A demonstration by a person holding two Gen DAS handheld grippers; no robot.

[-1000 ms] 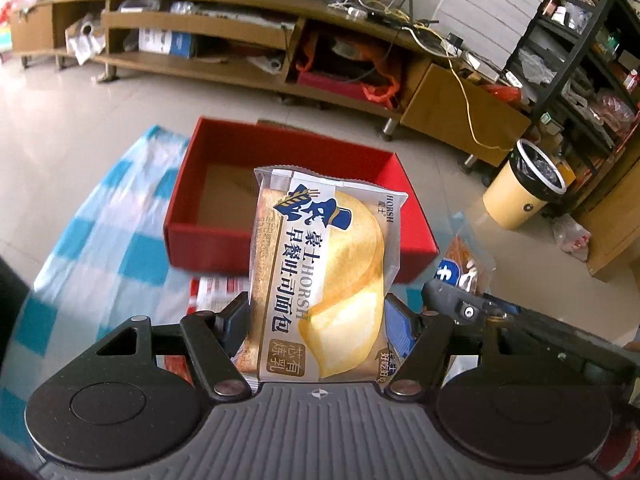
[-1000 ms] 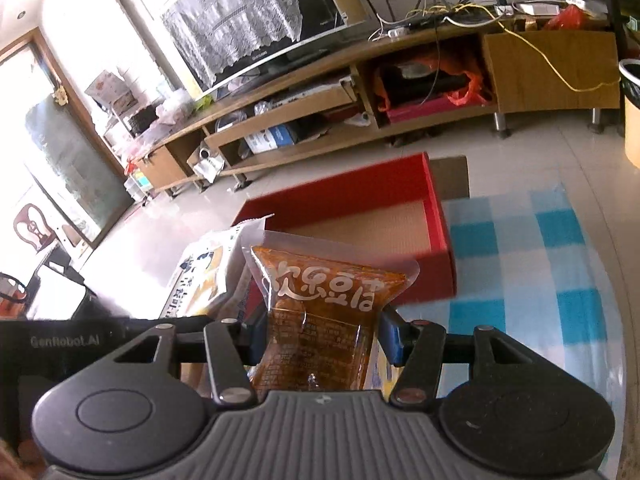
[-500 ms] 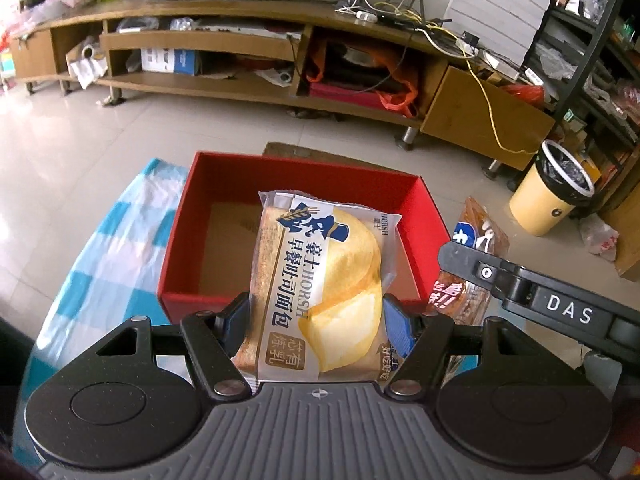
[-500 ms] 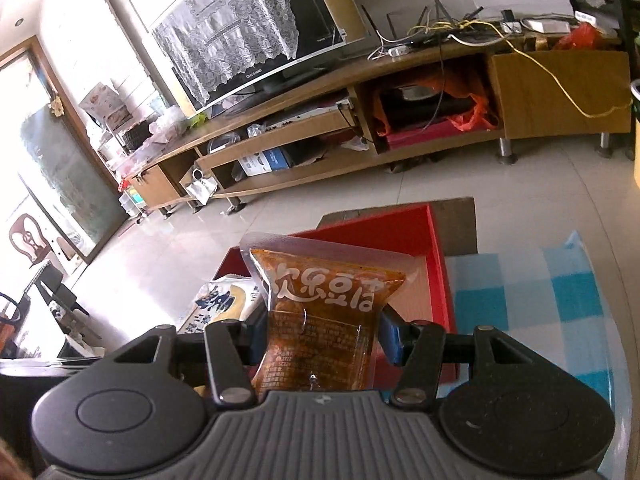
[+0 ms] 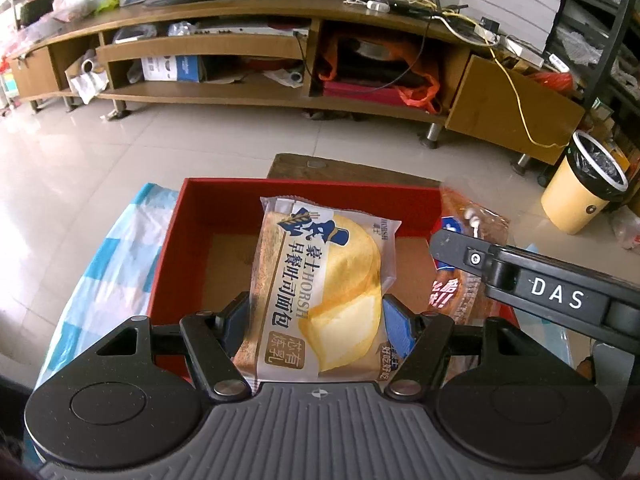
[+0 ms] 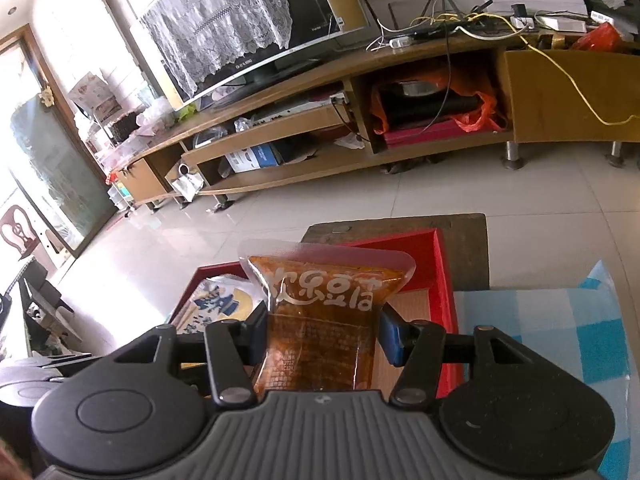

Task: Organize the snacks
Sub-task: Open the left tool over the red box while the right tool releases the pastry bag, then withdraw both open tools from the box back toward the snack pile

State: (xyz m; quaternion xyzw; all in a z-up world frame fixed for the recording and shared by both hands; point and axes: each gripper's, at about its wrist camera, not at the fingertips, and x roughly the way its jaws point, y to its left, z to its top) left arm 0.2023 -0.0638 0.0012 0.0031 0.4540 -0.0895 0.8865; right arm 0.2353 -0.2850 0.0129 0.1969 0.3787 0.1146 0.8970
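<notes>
My left gripper (image 5: 316, 326) is shut on a white and yellow bread packet (image 5: 320, 292) and holds it over the open red box (image 5: 192, 208). My right gripper (image 6: 322, 338) is shut on an orange snack packet (image 6: 320, 320) and holds it over the same red box (image 6: 444, 280), to the right of the left one. The bread packet also shows in the right wrist view (image 6: 224, 306), low on the left. The right gripper's black body crosses the left wrist view with the orange packet (image 5: 472, 240) in front of it.
The box stands on a blue and white checked cloth (image 5: 108, 272) on a table, with a brown mat (image 6: 468, 240) behind it. A long wooden TV stand (image 5: 280, 40) runs along the far wall. A yellow bin (image 5: 580, 188) stands on the floor at the right.
Both grippers have moved forward with their packets, from in front of the red box to over its inside. The box now fills more of both views.
</notes>
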